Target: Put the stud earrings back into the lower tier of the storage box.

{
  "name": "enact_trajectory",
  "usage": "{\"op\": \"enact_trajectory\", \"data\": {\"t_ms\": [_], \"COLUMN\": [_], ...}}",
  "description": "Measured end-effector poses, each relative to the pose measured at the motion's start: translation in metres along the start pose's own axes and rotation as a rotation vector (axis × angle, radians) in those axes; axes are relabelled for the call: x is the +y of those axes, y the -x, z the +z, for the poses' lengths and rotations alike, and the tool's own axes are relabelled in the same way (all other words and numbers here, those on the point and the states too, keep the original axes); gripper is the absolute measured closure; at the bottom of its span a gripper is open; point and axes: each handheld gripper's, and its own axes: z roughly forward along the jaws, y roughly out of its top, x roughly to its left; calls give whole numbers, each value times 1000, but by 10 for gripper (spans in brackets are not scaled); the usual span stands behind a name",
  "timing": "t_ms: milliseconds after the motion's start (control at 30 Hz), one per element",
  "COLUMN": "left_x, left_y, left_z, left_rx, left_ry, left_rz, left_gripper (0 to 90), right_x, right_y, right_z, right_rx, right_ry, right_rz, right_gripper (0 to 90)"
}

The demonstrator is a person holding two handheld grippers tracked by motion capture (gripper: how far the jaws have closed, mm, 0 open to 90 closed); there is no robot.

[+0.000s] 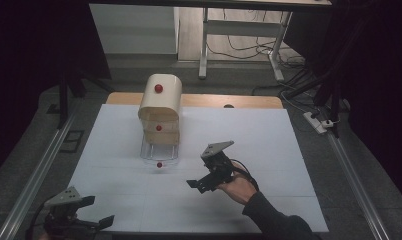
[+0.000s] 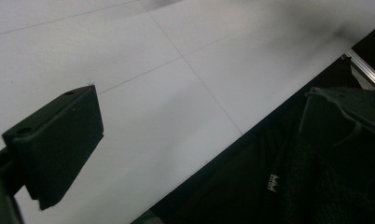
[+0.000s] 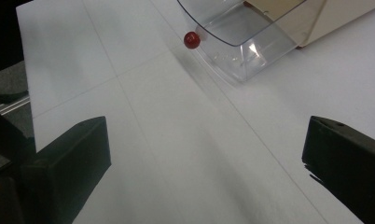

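Note:
A cream drawer unit with a rounded top stands at the back left of the white table. Its top and middle fronts each carry a red knob. The clear bottom drawer is pulled out toward me, its red knob at the front. My right gripper hovers right of that drawer, jaws open and pointing left at it. In the right gripper view the clear drawer and its knob lie ahead of the open gripper. My left gripper sits open and empty at the table's front left corner, also seen as gripper.
Metal rails run along both sides of the table. A wooden edge shows at the back. Behind are desk legs, cables and a power strip on the floor. A dark sleeve comes in from the bottom right.

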Motion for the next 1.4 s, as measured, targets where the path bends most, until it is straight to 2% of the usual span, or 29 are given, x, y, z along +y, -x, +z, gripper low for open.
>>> {"op": "enact_trajectory", "data": {"t_ms": [500, 1400], "left_x": [0, -1], "left_y": [0, 0], "left_z": [0, -1], "left_rx": [1, -2], "left_ry": [0, 5], "left_rz": [0, -8], "left_gripper": [0, 0], "right_x": [-23, -63], "right_y": [-2, 0], "right_z": [-19, -60], "right_rx": [-31, -100], "right_ry": [-15, -11], "right_rz": [-8, 62], "right_gripper": [0, 0]}}
